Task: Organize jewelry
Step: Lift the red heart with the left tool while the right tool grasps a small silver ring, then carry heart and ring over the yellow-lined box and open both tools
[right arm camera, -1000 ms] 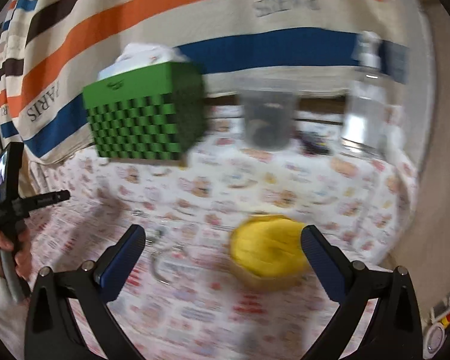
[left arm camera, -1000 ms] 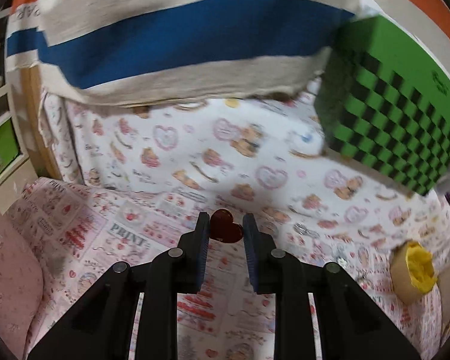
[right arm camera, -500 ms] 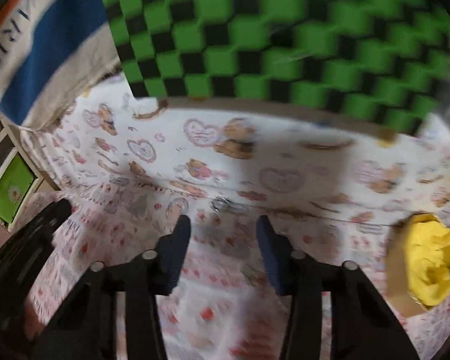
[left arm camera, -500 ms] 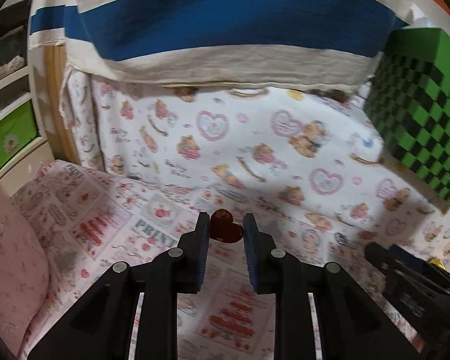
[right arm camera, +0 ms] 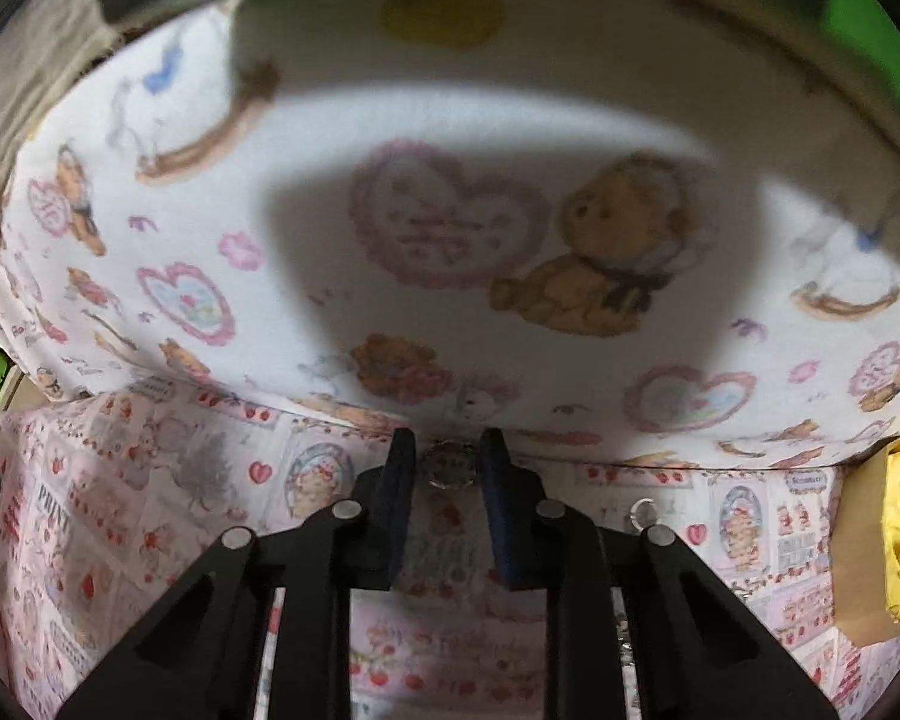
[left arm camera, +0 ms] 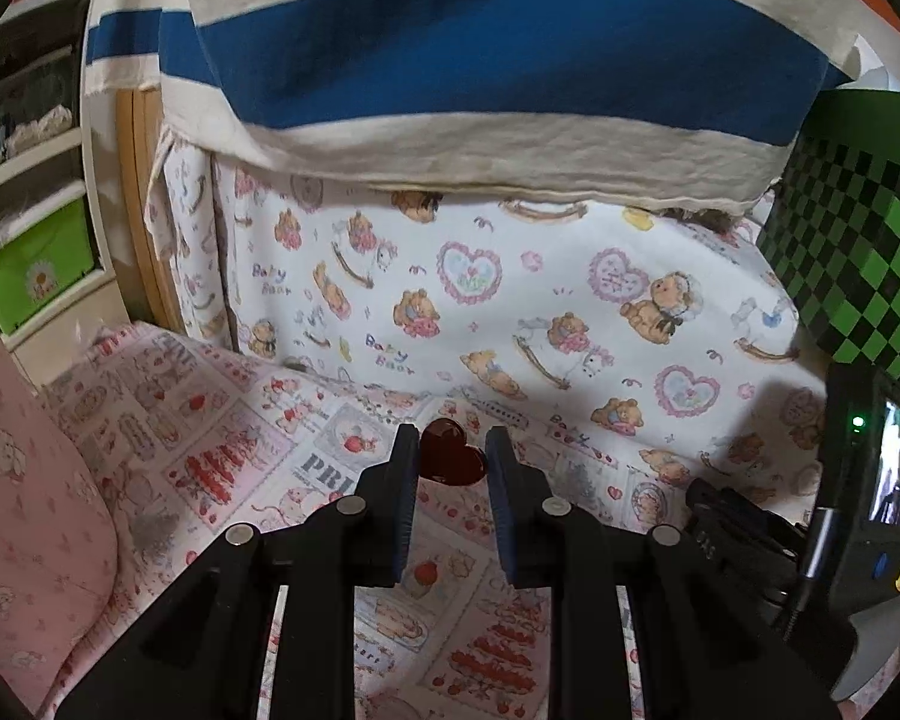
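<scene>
My left gripper [left arm camera: 452, 456] is shut on a dark red heart-shaped jewelry box [left arm camera: 452, 461], held above the patterned cloth. My right gripper [right arm camera: 448, 463] has its jaws narrowed around a small round silver jewelry piece [right arm camera: 448, 464] lying at the fold of the cloth; whether the pads touch it I cannot tell. A small silver ring [right arm camera: 643, 511] lies on the cloth to its right. The right gripper's body and camera screen [left arm camera: 870, 480] show at the right of the left wrist view.
A brown paper cup with yellow filling [right arm camera: 894, 546] stands at the right. A green checkered box [left arm camera: 858, 228] sits at the back right. A striped blue and cream towel [left arm camera: 480, 72] hangs behind. A pink cushion [left arm camera: 24, 510] lies at the left.
My right gripper has swung left, dropped close to the cloth and narrowed from wide open around the silver piece. My left gripper has kept hold of the heart box, turning slightly left.
</scene>
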Tool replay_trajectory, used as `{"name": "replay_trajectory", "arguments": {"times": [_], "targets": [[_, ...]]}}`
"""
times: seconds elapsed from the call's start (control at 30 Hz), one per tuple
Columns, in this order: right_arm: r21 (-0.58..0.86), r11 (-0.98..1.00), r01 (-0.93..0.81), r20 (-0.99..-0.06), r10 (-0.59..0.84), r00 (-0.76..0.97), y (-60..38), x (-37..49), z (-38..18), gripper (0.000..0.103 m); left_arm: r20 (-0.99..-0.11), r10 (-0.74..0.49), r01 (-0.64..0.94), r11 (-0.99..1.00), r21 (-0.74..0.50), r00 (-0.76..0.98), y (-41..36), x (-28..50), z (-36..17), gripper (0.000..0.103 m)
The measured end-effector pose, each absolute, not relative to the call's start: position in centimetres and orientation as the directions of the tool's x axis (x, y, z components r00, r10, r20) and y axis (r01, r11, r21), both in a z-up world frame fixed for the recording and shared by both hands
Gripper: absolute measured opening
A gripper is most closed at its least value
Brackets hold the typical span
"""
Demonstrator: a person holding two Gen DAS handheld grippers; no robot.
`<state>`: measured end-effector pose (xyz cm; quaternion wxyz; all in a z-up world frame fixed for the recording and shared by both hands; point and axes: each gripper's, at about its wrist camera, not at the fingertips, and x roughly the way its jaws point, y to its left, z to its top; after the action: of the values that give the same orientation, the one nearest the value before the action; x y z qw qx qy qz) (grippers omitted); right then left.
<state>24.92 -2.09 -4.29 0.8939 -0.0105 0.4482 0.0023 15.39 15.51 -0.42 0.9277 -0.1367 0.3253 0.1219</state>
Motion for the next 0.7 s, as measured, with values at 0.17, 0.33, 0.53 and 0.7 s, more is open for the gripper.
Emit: {"name": "replay_trajectory", "arguments": {"times": [0.17, 0.33, 0.53, 0.7], "targets": [[-0.044, 0.999, -0.025, -0.799, -0.02, 0.602, -1.5, 25.1, -4.3, 0.018, -0.627, 0.146, -0.309, 0.937, -0.16, 0.765, 15.2, 15.2, -0.1, 0.021], [0.037, 0.998, -0.049, -0.807, 0.059, 0.588, -2.6, 23.2, -3.3, 0.018, -0.609, 0.155, -0.303, 0.942, -0.147, 0.778, 14.9, 14.7, 0.5, 0.021], [0.072, 0.985, -0.155, -0.766, 0.154, 0.624, -6.0, 18.4, -0.5, 0.018, -0.565, 0.165, -0.265, 0.959, -0.099, 0.808, 13.1, 13.8, 1.8, 0.021], [0.094, 0.969, -0.228, -0.713, 0.225, 0.664, -9.7, 13.7, 1.3, 0.018, -0.482, 0.164, -0.214, 0.976, -0.051, 0.861, 11.1, 12.2, 3.5, 0.021]]}}
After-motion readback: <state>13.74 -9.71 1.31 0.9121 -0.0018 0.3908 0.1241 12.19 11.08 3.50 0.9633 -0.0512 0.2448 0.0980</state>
